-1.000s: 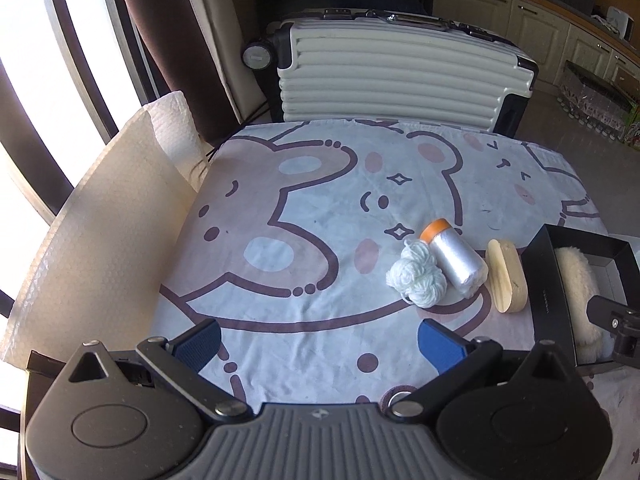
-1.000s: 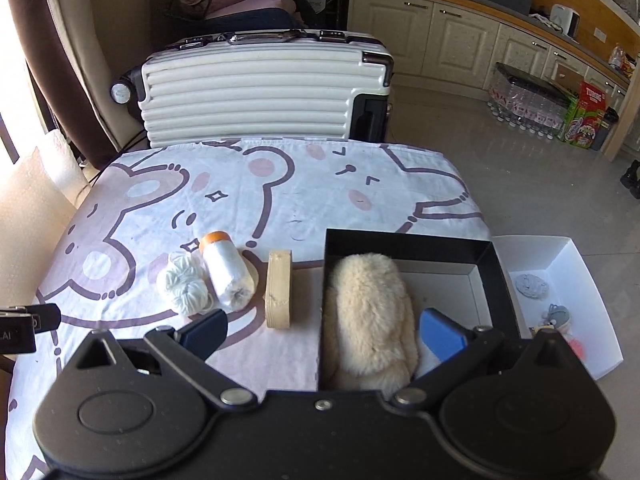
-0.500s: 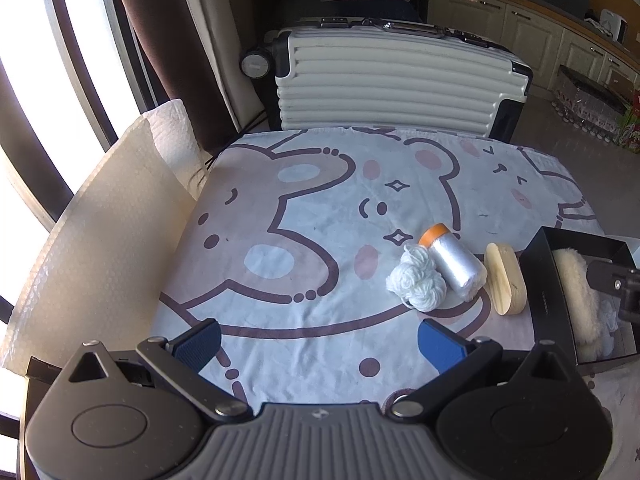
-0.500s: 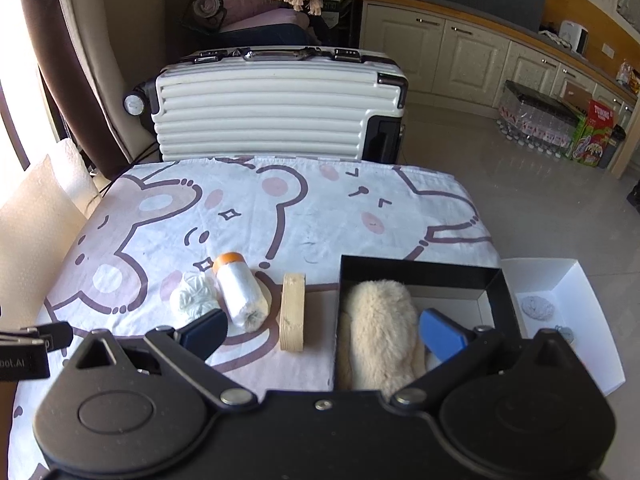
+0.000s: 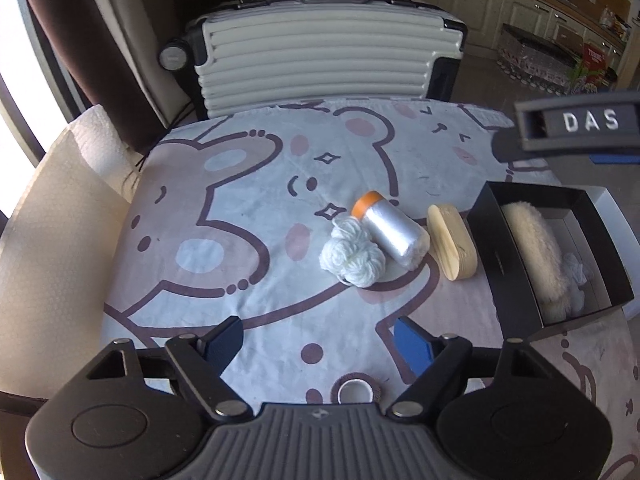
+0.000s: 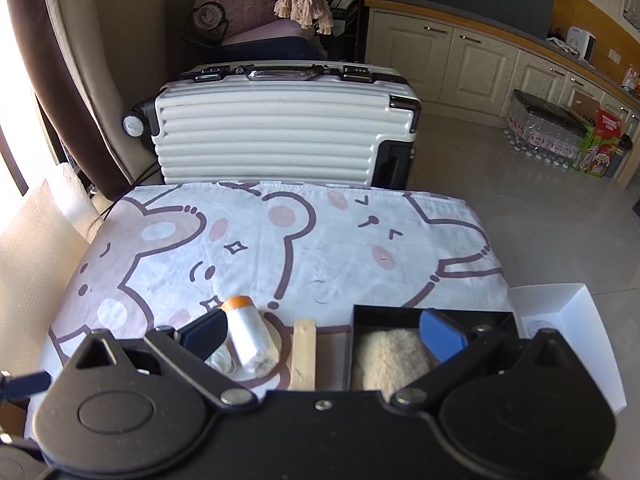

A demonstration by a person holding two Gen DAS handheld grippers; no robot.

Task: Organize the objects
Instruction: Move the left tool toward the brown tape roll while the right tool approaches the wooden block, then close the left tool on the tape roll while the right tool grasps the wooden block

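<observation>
Partly done: fleece pad (image 5: 534,256) in black box (image 5: 504,256); yarn (image 5: 352,258), roll (image 5: 394,234), wood block (image 5: 452,246) left on cloth; left gripper (image 5: 318,340) closing empty, right gripper (image 6: 324,330) open, empty.

**Both tongs empty, the left pair closing**

Your left tongs (image 5: 318,346) tilt steeply downward, their blue pads (image 5: 412,345) apart with nothing between them, and the jaws are closing at this moment. Your right tongs (image 6: 324,332) tilt down less steeply, jaws spread wide, one dark pad on the left and one blue pad on the right, gripping nothing. From the left wrist view, part of your right tongs' body juts in at the far right, a dark bar marked with white letters. From the right wrist view, a dark edge of your left tongs shows at the near left.
</observation>
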